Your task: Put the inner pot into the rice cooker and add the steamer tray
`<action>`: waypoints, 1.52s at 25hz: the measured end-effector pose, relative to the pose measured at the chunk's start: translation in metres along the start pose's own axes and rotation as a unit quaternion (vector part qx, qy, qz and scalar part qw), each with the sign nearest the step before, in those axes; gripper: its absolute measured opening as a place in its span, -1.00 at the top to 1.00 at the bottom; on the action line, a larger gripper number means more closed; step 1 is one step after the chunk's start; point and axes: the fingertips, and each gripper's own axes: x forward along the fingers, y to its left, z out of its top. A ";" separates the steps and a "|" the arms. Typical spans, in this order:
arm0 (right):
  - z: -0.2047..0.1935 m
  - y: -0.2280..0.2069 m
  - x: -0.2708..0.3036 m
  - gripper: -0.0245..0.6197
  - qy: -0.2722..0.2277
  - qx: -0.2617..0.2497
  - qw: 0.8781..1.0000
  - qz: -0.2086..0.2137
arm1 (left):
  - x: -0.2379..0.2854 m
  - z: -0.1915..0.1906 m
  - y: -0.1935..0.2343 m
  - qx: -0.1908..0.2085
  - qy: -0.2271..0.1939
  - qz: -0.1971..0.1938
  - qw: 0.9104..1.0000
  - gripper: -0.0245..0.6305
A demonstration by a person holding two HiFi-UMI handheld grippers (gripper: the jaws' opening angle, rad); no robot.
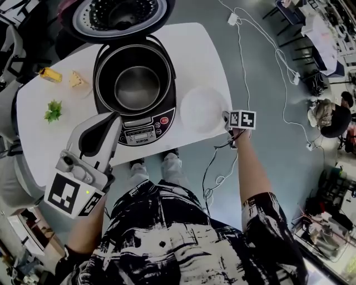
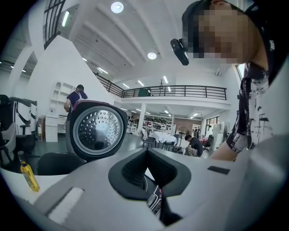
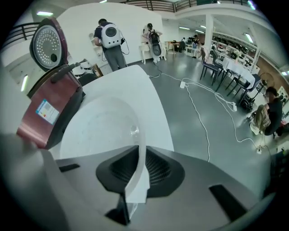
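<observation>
One steamer tray [image 1: 201, 108] is sitting on the surface [image 1: 206, 53], just right of the rice cooker [image 1: 142, 132]. It is looking thin, light and slippery, so the rim is the hold. The right gripper [image 3: 137, 151] is clamping that rim. The left gripper [image 2: 146, 158] is hovering clenched, empty. Only the head view is showing the inner pot [image 1: 136, 86] seated.

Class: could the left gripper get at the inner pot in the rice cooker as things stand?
Probably yes. The lid stands open, nothing covers the inner pot, and the left gripper is at the front of the rice cooker. Its fingers are together, so they must open first.
</observation>
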 end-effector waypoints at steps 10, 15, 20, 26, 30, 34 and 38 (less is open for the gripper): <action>-0.001 0.005 -0.007 0.91 0.028 0.085 0.995 0.034 | -0.005 -0.001 0.009 -0.002 -0.008 0.007 1.000 0.91; 0.030 0.016 -0.054 0.91 0.010 0.063 0.997 0.050 | -0.008 0.008 0.010 -0.005 -0.024 0.004 1.000 0.91; 0.104 0.056 -0.135 0.91 -0.054 -0.004 0.996 0.071 | -0.018 0.022 0.010 -0.006 -0.048 0.000 0.999 0.91; 0.192 0.176 -0.204 0.91 -0.114 -0.109 0.978 0.134 | -0.042 0.032 0.022 -0.009 -0.075 0.010 0.997 0.91; 0.225 0.266 -0.186 0.91 -0.094 -0.173 0.967 0.160 | -0.064 0.035 0.034 -0.012 -0.087 0.028 0.996 0.91; 0.222 0.317 -0.136 0.91 -0.037 -0.191 0.969 0.152 | -0.088 0.034 0.043 -0.014 -0.095 0.043 0.994 0.91; 0.217 0.325 -0.092 0.91 0.007 -0.180 0.977 0.113 | -0.109 0.029 0.051 -0.020 -0.096 0.062 0.993 0.91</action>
